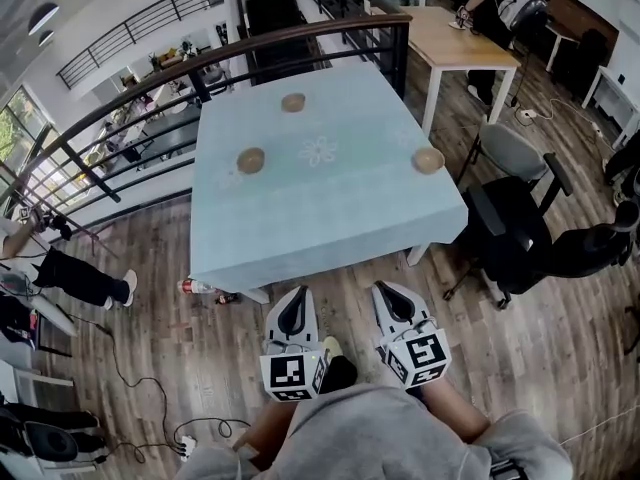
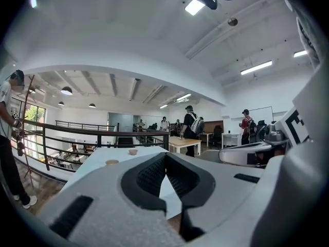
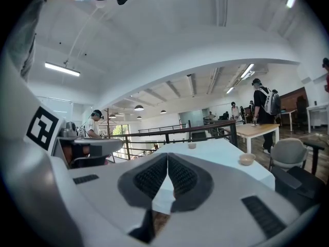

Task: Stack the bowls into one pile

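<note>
On the table [image 1: 330, 218]: we count three bowls on a pale blue cloth, all apart from one another and none stacked.
Far bowl [image 1: 293, 102]: it sits near the far edge, close to the railing [image 1: 300, 38].
Left bowl [image 1: 251, 160]: it sits toward the table's left side, just left of a faint flower print [image 1: 318, 151].
Right bowl [image 1: 428, 160]: it sits by the right edge, well apart from the other two.
Left gripper [image 1: 297, 292]: we hold it low over the wood floor [image 1: 230, 318], short of the near table edge. In its own view the two dark ribbed pads meet at the tips with nothing between them.
Right gripper [image 1: 388, 289]: it is held beside the left one, also short of the table. Its jaws are brought together at the tips and are empty.
Left gripper view: past the jaws we see the left bowl and the far bowl on the cloth.
Right gripper view: past the jaws we see the far bowl, and the right bowl off to the right.
Chairs: a grey one [image 1: 510, 153] and a black one [image 1: 510, 228] stand at the table's right side.
Wooden table [image 1: 460, 43]: it stands beyond the railing's right end, with people standing near it.
</note>
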`<state>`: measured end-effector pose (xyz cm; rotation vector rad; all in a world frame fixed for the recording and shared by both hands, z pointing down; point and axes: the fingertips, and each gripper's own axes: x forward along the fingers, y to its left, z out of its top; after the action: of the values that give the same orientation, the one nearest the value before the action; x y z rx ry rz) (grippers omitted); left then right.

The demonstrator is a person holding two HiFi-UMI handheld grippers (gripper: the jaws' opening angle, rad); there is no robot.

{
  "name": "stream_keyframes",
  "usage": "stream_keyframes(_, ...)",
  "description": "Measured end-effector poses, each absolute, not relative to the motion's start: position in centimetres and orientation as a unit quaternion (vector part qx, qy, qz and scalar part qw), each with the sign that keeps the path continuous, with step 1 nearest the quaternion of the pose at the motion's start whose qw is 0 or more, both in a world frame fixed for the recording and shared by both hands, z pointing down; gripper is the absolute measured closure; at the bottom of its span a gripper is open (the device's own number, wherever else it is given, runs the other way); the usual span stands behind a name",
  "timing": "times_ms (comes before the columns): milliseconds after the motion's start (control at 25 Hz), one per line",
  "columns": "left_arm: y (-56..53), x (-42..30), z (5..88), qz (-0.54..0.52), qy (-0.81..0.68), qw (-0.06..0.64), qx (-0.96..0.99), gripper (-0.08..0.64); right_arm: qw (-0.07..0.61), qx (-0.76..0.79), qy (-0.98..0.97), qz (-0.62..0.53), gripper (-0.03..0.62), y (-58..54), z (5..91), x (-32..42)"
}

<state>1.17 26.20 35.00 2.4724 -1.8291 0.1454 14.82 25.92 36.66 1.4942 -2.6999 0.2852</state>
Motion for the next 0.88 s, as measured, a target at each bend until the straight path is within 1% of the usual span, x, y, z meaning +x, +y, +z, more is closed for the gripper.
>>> stream_keyframes(320, 22.3, -2.2, 35.9, 0.067, -0.619, 0.038, 0.782, 0.543, 0.031, 0.491, -0.866, 0.088, 0.565, 21.9, 36.8, 12.6)
stream_keyframes(520, 19.4, -4.0, 36.3, 0.079, -0.631, 0.061, 0.769, 0.543, 0.044, 0.487, -0.871, 0.050, 0.565, 18.8, 34.9, 10.6)
stream_keyframes(680, 16.8, -4.6, 35.9, 0.077, -0.634, 0.066, 0.767, 0.543, 0.035, 0.490, -0.870, 0.049, 0.565, 16.1, 33.7, 9.3)
stream_keyframes(880, 14.3, -5.1, 35.6, 0.065, -0.625, 0.079, 0.774, 0.543, 0.044, 0.488, -0.870, 0.054, 0.565, 14.0, 34.1, 7.3)
